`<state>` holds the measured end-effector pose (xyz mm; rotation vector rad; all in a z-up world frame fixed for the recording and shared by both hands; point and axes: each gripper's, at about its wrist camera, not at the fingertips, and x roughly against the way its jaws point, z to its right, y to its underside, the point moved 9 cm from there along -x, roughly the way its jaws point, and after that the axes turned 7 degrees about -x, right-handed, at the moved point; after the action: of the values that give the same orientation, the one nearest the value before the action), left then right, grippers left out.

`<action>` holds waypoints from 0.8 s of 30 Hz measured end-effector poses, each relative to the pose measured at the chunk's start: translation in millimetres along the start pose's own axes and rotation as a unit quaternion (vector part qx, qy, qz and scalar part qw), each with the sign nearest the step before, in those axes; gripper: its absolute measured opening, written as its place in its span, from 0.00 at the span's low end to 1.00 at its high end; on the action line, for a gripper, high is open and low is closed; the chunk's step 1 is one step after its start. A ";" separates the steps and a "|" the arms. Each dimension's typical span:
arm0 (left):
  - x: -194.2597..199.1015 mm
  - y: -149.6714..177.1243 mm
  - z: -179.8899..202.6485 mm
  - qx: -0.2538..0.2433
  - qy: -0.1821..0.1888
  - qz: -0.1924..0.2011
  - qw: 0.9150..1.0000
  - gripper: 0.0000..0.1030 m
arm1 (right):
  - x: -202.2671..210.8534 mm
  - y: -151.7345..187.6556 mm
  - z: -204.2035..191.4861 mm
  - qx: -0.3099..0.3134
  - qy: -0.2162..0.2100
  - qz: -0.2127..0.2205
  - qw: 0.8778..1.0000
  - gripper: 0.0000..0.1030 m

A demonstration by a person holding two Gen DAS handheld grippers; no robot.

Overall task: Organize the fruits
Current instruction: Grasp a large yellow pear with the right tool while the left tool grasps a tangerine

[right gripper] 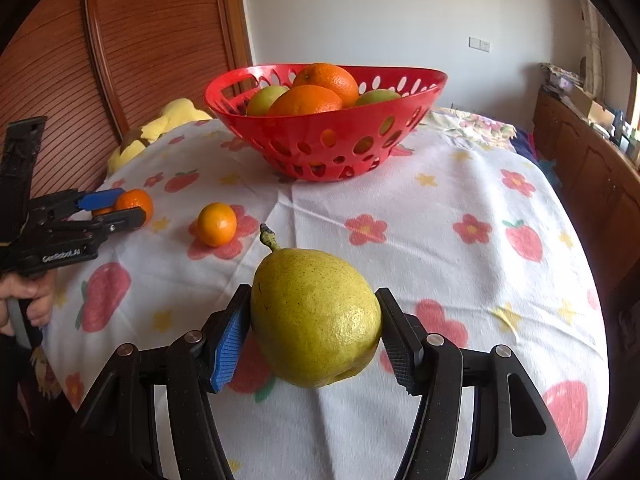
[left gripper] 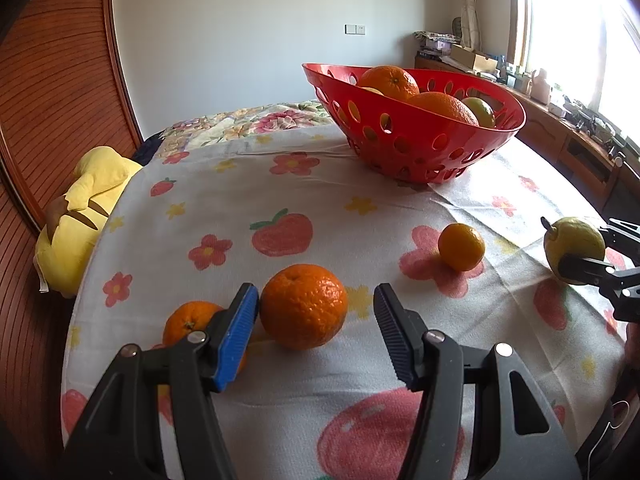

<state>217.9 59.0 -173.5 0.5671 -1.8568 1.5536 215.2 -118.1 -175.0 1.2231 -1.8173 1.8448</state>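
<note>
Floral cloth is covering the table [right gripper: 460, 184], where the right tongs [right gripper: 314, 332] are clamping a pear [right gripper: 314, 316], stem aiming ahead at the red basket [right gripper: 324, 148], while the left tongs [left gripper: 316, 326] are gaping around 1 orange [left gripper: 303, 306] directly between them.

Home bedroom: floral bedding [left gripper: 256, 120], plush toy [left gripper: 80, 216], wood wardrobe door [right gripper: 152, 32].

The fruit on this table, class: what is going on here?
A person is sorting fruit with two handheld grippers. The right gripper is shut on a pear. The left gripper is open around a large orange. Two smaller oranges are on the cloth; the red basket already holds fruit.
</note>
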 end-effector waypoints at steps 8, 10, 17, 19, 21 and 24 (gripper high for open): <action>-1.9 1.0 1.8 -0.011 -0.009 -0.007 1.000 0.57 | -2.2 6.4 4.7 0.000 0.007 0.001 1.000 0.61; -2.6 0.9 1.8 -0.014 -0.011 -0.009 1.000 0.54 | -2.0 6.7 4.7 0.002 0.008 0.002 1.000 0.62; -3.6 3.1 -3.1 -0.023 -0.024 -0.017 0.999 0.44 | -2.0 8.8 3.7 0.003 0.009 0.006 1.000 0.62; -3.8 2.8 -3.1 -0.024 -0.024 -0.019 0.999 0.45 | -2.0 8.9 4.4 -0.002 0.005 0.006 1.000 0.62; -5.1 2.2 -2.8 -0.025 -0.024 -0.022 0.999 0.48 | -2.3 9.0 4.2 -0.003 0.004 0.006 1.000 0.62; -7.8 0.6 -2.1 -0.029 -0.026 -0.028 0.999 0.49 | -2.1 8.9 4.6 -0.002 0.005 0.006 1.000 0.62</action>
<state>223.4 60.6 -179.2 0.6323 -1.9014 1.4567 211.9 -123.1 -183.3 1.2022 -1.8270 1.8501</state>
